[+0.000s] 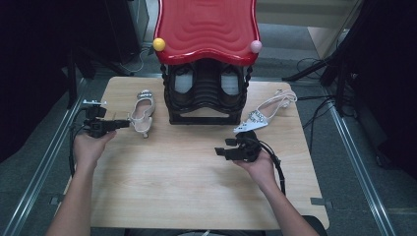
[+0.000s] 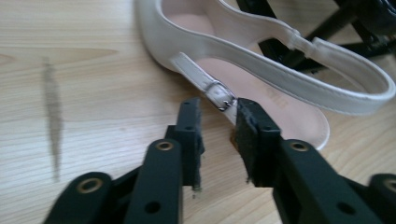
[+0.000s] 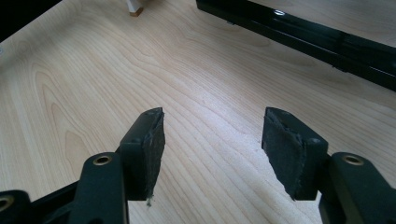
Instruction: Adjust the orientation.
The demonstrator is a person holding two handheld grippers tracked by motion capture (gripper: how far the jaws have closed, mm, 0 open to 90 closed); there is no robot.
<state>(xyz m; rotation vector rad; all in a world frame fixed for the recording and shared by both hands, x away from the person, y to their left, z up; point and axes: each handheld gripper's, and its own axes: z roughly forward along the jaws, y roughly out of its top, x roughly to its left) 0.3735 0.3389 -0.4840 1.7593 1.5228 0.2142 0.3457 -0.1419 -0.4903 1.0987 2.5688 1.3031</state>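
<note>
Worktop of pale wood carries a black rack under a red top. White shoe lies left of the rack; a second, pointed one lies on its right. Left gripper has its fingers released, the shoe's buckle strap just at their tips. Right gripper hovers with fingers spread, nothing between them.

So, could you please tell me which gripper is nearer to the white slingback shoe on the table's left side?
Left. The left gripper is right at the white slingback shoe's heel; the right gripper is farther off.
</note>
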